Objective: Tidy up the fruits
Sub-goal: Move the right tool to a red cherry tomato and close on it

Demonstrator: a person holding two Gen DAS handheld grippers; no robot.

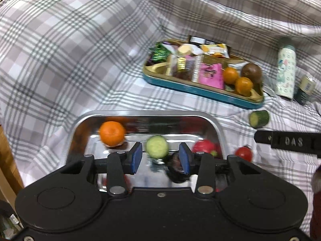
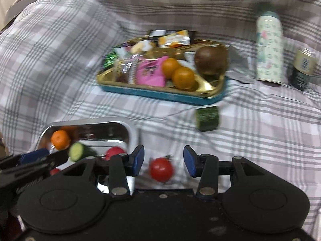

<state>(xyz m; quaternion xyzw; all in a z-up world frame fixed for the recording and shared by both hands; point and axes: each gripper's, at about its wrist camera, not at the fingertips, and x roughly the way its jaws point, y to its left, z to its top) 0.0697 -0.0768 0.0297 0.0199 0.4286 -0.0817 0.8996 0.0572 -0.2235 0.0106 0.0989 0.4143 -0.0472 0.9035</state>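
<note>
A steel tray (image 1: 215, 127) holds an orange (image 1: 112, 133), a cucumber piece (image 1: 156, 146), a red fruit (image 1: 204, 146) and a dark fruit (image 1: 176, 170). My left gripper (image 1: 161, 157) is open over the tray, with the cucumber piece between its pads, apart from them. My right gripper (image 2: 163, 160) is open over a red tomato (image 2: 161, 169) on the cloth right of the steel tray (image 2: 133, 132). Another cucumber piece (image 2: 207, 118) lies on the cloth. A gold tray (image 2: 208, 89) with a teal wall holds two oranges (image 2: 177, 72), a brown fruit (image 2: 210, 60) and snack packets.
A patterned white bottle (image 2: 269, 48) and a small dark jar (image 2: 303, 68) stand at the right on the checked cloth. The cloth rises in folds behind the trays. A wooden edge (image 1: 8, 160) shows at the left.
</note>
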